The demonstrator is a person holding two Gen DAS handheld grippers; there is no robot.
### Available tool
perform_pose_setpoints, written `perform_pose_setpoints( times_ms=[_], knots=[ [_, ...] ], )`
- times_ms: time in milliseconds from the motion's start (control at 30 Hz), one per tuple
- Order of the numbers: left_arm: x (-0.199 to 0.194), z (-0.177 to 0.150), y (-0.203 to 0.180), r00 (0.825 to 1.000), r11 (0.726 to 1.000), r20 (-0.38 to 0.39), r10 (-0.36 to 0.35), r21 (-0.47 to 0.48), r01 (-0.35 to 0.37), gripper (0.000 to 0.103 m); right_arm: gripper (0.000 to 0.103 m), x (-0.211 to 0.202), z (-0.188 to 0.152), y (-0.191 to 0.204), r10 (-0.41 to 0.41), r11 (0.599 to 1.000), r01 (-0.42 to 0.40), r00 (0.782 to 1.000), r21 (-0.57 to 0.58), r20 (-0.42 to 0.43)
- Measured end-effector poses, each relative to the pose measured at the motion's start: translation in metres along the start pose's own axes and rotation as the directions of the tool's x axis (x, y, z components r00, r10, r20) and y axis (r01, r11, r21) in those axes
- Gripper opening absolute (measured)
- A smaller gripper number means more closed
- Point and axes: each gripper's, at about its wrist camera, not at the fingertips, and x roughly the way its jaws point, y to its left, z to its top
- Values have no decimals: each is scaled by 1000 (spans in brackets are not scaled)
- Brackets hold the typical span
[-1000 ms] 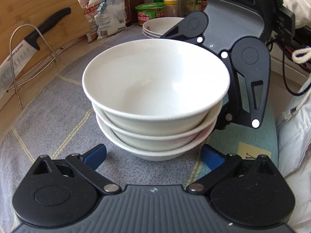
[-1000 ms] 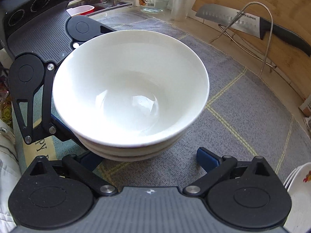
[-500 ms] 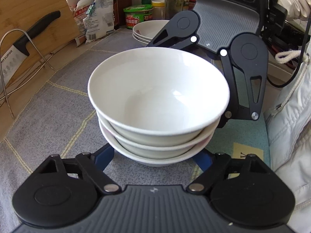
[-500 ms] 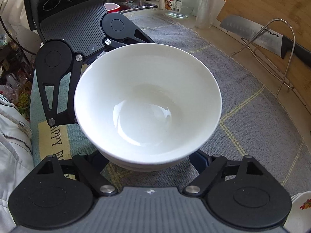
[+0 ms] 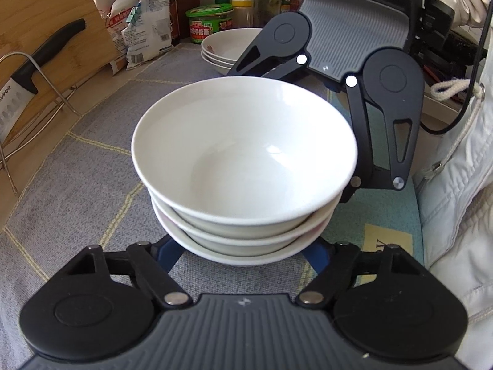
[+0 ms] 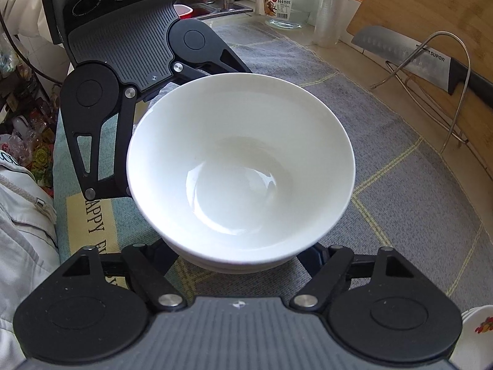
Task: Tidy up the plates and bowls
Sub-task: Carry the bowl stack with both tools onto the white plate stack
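Note:
A stack of three white bowls (image 5: 243,160) stands on the grey cloth; it also shows in the right wrist view (image 6: 240,169). My left gripper (image 5: 243,251) is open, its blue fingertips (image 5: 168,254) either side of the stack's base, mostly hidden under the bowls. My right gripper (image 6: 240,254) is open on the opposite side, its fingers likewise tucked under the stack. Each gripper faces the other across the bowls. A stack of white plates (image 5: 225,47) sits at the back in the left wrist view.
A cleaver (image 6: 409,54) rests on a wire rack against a wooden board (image 6: 431,3). Jars, bottles and a snack bag (image 5: 144,34) stand at the back. A glass jar (image 6: 288,3) is near the sink. A white plate edge (image 6: 474,333) is at lower right.
Both grippers have closed in on the bowl stack from opposite sides; the fingertips now reach under the bottom bowl's rim. The bowls sit in the same place on the cloth.

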Motion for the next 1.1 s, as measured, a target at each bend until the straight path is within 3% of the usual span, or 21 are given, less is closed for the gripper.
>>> perform_pose_setpoints(
  times_ms=[700, 1100],
  knots=[
    [-3, 7, 0, 999, 999, 0, 39, 5, -39, 81, 84, -20, 1, -7, -9, 1000, 10, 1000, -20, 4],
    [4, 35, -10, 997, 997, 10, 81, -4, -81, 81, 84, -51, -12, -21, -14, 998, 15, 1000, -60, 13]
  ],
)
